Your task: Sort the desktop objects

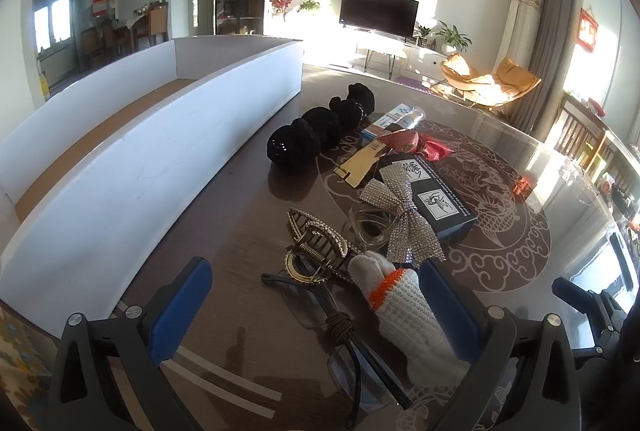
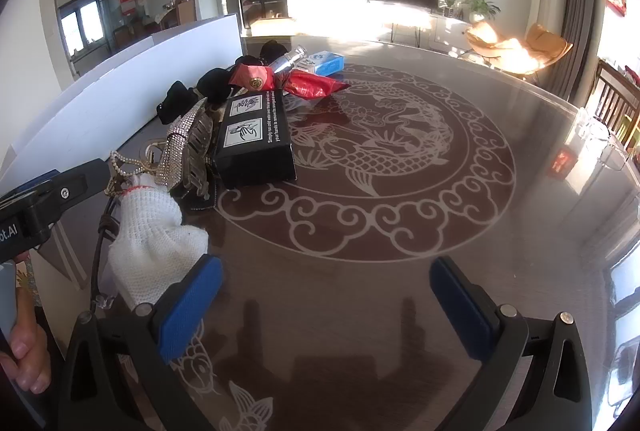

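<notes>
Left wrist view: the white knitted glove with an orange band [image 1: 404, 311], judged soft, light and best pinched mid-body, is seen lying on the dark glass-topped bench [image 1: 240, 311] between the wide-open left tongs [image 1: 316, 295], while the right tongs [image 2: 326, 295] are likewise open and empty.

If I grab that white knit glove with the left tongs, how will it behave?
The glove looks soft and knitted, so it will probably flop and sag. It seems light. It lies beside the glasses and their cord, which might snag and drag along.
</notes>
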A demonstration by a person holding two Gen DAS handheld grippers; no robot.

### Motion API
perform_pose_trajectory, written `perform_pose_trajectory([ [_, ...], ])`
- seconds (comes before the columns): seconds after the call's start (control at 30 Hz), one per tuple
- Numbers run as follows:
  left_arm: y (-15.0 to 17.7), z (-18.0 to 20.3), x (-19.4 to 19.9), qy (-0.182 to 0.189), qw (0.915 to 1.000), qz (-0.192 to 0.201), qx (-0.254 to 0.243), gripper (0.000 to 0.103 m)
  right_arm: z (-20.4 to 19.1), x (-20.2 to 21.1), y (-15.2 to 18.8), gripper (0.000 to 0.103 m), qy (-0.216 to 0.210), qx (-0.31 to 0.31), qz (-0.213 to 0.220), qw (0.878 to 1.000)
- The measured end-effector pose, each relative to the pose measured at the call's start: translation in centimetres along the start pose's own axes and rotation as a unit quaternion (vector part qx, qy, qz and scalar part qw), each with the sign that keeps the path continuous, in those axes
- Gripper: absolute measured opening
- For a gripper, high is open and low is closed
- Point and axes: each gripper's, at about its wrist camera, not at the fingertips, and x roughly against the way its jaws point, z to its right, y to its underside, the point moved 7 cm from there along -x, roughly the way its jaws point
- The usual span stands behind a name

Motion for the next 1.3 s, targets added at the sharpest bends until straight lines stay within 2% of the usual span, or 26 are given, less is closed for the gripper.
perform_pose_trajectory([
  [1.3, 0.05, 0.09, 0.03, 0.001, 1.0, 0.0, 0.0, 0.103, -0.17, -0.37, -0.04, 0.103, 0.003, 0.007, -0.004, 1.0],
])
